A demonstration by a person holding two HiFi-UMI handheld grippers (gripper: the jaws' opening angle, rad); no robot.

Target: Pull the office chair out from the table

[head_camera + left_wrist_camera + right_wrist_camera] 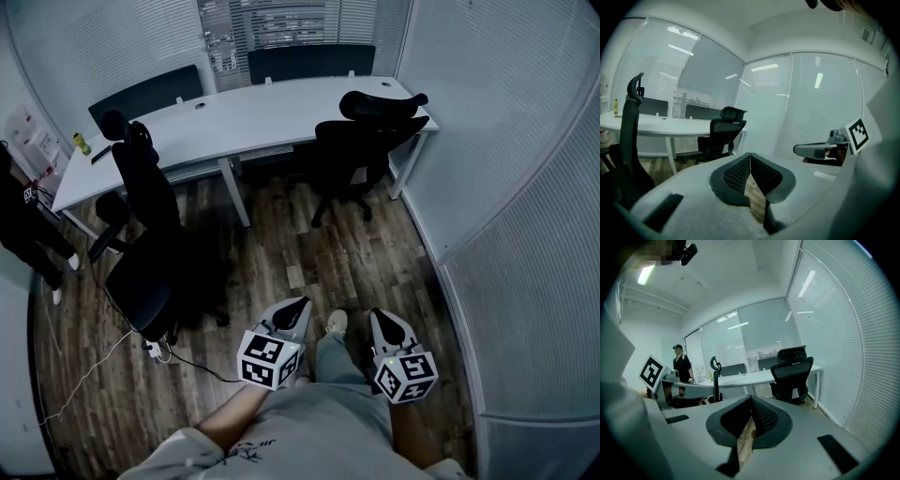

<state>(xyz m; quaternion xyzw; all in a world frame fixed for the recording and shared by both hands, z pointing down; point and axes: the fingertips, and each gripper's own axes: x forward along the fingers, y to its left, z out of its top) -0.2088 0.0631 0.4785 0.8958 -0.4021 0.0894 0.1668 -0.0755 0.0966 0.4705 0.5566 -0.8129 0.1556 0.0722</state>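
Note:
A black office chair (366, 150) stands tucked against the right end of the long white table (234, 117), its headrest over the tabletop. It also shows ahead in the left gripper view (723, 133) and the right gripper view (792, 373). My left gripper (298, 305) and right gripper (384, 317) hang side by side over the wood floor, well short of that chair. Both are shut with nothing between the jaws, which meet tip to tip in the left gripper view (750, 154) and the right gripper view (751, 398).
A second black chair (141, 244) stands out from the table at the left. A person (23, 225) stands by the left wall. A white cable (178, 361) lies on the floor near that chair. Blind-covered glass walls (506, 187) close off the right side. A yellow bottle (82, 143) is on the table.

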